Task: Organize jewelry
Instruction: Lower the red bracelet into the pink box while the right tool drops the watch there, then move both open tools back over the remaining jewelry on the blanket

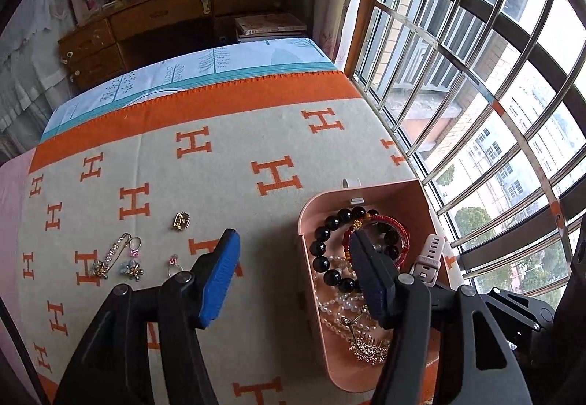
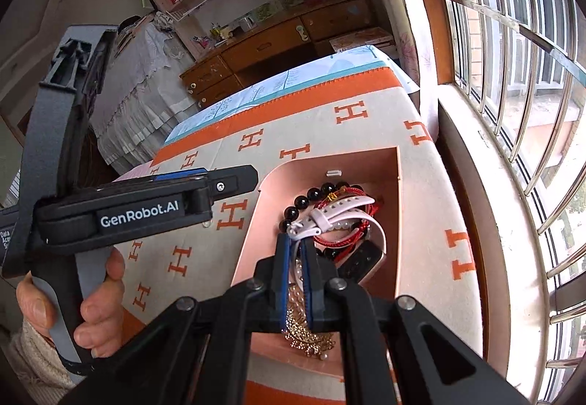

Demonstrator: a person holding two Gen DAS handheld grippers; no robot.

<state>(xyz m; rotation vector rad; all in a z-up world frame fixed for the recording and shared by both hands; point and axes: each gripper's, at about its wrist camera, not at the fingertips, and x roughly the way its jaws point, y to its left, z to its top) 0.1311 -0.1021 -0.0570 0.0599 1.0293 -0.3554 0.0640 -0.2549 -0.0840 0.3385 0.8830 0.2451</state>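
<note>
A pink jewelry box [image 1: 311, 218] lies open on the H-patterned blanket [image 1: 219, 185]. In it lie a black bead bracelet [image 1: 322, 244], a red bracelet [image 1: 397, 225], pearls [image 1: 340, 306] and a gold comb [image 1: 370, 348]. My left gripper [image 1: 293, 244] is open and empty, its right finger over the box. My right gripper [image 2: 297, 244] is shut on the strap of a pink-white watch [image 2: 329, 218] and holds it over the box [image 2: 271, 185]; the watch also shows in the left wrist view [image 1: 430, 258]. Loose on the blanket lie a gold ring [image 1: 181, 221], a pin brooch [image 1: 110, 256], a flower brooch [image 1: 132, 268] and small rings [image 1: 175, 264].
The barred window [image 1: 476, 93] runs along the right edge of the bed. A wooden desk [image 1: 146, 20] stands beyond the far end. In the right wrist view the left gripper's handle [image 2: 110, 211] is held by a hand at the left.
</note>
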